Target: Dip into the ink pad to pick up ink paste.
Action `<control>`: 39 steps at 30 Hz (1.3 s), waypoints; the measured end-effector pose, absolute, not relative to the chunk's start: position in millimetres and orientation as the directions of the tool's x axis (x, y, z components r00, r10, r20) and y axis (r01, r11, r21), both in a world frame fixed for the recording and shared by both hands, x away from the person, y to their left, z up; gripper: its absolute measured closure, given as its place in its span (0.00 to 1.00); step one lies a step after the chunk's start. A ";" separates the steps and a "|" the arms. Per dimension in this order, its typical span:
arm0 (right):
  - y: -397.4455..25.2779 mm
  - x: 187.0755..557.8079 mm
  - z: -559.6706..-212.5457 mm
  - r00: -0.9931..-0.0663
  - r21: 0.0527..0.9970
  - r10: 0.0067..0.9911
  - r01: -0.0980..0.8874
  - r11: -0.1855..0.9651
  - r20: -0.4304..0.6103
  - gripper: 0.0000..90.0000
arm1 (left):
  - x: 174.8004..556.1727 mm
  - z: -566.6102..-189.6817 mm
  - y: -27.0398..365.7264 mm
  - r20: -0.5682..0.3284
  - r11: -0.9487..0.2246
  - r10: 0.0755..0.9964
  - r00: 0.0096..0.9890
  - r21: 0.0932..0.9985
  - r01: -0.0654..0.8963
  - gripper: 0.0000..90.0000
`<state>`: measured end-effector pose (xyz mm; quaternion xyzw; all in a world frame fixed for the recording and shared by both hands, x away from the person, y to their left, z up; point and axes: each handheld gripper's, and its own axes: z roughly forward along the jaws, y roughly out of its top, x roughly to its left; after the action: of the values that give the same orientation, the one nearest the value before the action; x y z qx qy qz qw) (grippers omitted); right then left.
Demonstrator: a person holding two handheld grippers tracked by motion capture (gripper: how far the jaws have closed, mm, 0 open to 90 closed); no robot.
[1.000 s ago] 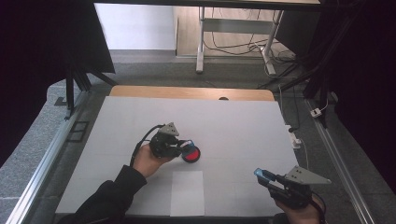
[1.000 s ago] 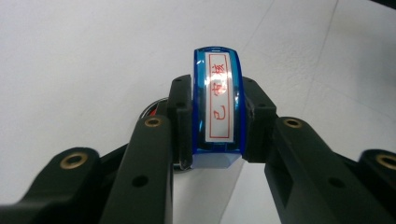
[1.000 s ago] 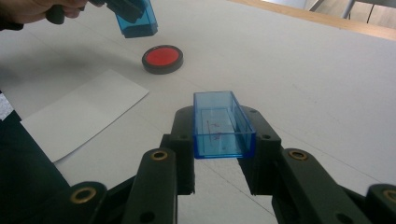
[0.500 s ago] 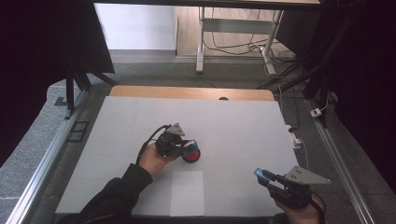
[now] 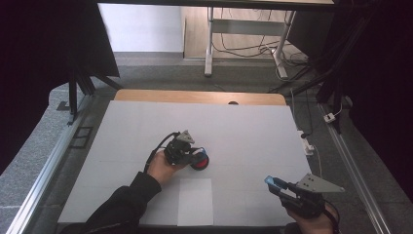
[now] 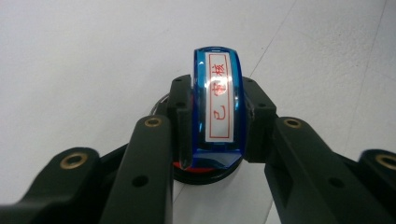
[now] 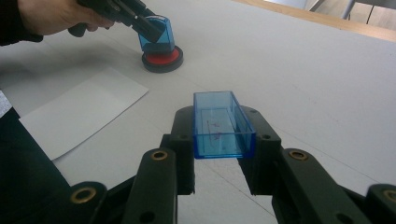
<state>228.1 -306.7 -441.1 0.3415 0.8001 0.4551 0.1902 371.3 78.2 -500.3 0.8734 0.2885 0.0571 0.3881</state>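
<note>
A blue stamp with a white label in red characters is clamped in my left gripper, its foot pressed onto a round red ink pad in a black case. In the right gripper view the same stamp stands on the ink pad at the far left. My right gripper is shut on a clear blue stamp cap, held above the table's near right part with its hollow side up. A white sheet of paper lies near the front edge between both hands.
The white table top has a wooden strip along its far edge. Metal rails run down both sides. A white power strip and cables lie off the right edge, and desk legs stand on the floor beyond.
The left gripper with the stamp has shifted slightly right and down onto the ink pad. The right gripper holds still.
</note>
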 end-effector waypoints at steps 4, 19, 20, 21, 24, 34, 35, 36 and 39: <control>-306.7 227.9 -441.0 -0.695 0.859 0.719 0.372 0.353 0.005 0.76 | 371.5 -501.3 77.3 -0.119 -0.536 0.551 0.826 0.708 0.460 0.77; -306.4 227.6 -440.8 -0.695 0.859 0.719 0.369 0.355 0.001 0.76 | 370.1 -502.2 71.3 -0.082 -0.568 0.558 0.826 0.687 0.452 0.77; -306.3 227.4 -440.7 -0.694 0.859 0.720 0.369 0.356 0.000 0.76 | 369.9 -502.2 71.1 -0.081 -0.569 0.558 0.826 0.687 0.451 0.77; -306.3 227.5 -440.8 -0.695 0.859 0.719 0.369 0.355 0.001 0.76 | 369.8 -502.1 70.9 -0.080 -0.571 0.558 0.826 0.686 0.452 0.77; -306.1 227.5 -440.8 -0.696 0.859 0.718 0.368 0.356 0.000 0.76 | 369.6 -501.9 70.4 -0.079 -0.571 0.562 0.823 0.683 0.455 0.77; -305.8 227.8 -440.9 -0.697 0.858 0.717 0.369 0.357 0.001 0.76 | 370.8 -500.7 69.2 -0.093 -0.568 0.575 0.812 0.669 0.479 0.78; -305.8 227.8 -440.9 -0.697 0.858 0.717 0.369 0.357 0.001 0.76 | 370.8 -500.7 69.2 -0.096 -0.567 0.576 0.812 0.669 0.481 0.78; -305.7 227.8 -441.0 -0.697 0.858 0.717 0.369 0.357 0.001 0.76 | 370.7 -500.7 69.0 -0.094 -0.567 0.578 0.810 0.668 0.482 0.78; -305.4 228.0 -441.3 -0.699 0.859 0.716 0.368 0.356 0.003 0.76 | 370.2 -500.7 68.6 -0.093 -0.567 0.579 0.810 0.667 0.483 0.78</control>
<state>228.0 -305.4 -441.3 0.3382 0.8009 0.4559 0.1906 370.2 68.6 -500.7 0.8826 0.3009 0.0682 0.3549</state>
